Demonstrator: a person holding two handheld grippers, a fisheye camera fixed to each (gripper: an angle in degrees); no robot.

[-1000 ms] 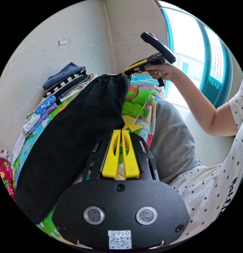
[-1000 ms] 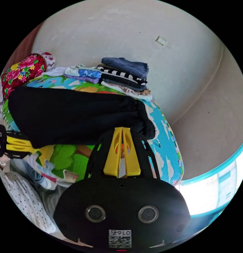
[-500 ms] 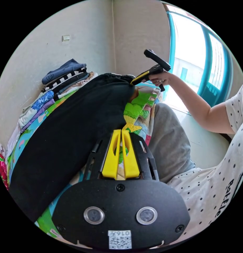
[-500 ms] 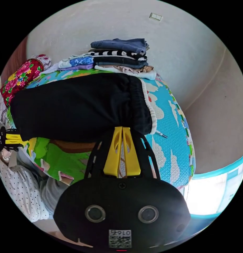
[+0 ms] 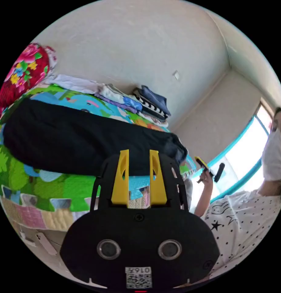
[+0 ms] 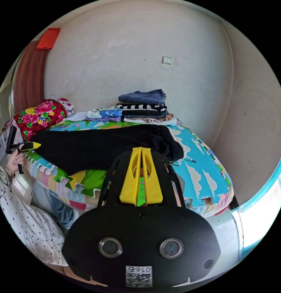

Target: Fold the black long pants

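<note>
The black long pants [image 6: 106,146] lie lengthwise on the colourful play mat [image 6: 204,180], ready for folding; left gripper [image 5: 139,158] spread, right gripper [image 6: 141,155] pressed together, both empty.

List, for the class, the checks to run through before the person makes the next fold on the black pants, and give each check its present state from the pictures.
1. Black pants lie stretched along the play mat: ok.
2. Pants lie flat and smooth: not ok; the cloth is bunched at the end nearer the folded pile.
3. Left gripper ready to take cloth: ok; its jaws stand apart with nothing between them.
4. Right gripper ready to take cloth: not ok; its jaws are together, empty, and would need opening first.
5. Pile of folded clothes out of the way: ok; it sits behind the pants by the wall.
6. Both legs aligned one on the other: cannot tell.
</note>
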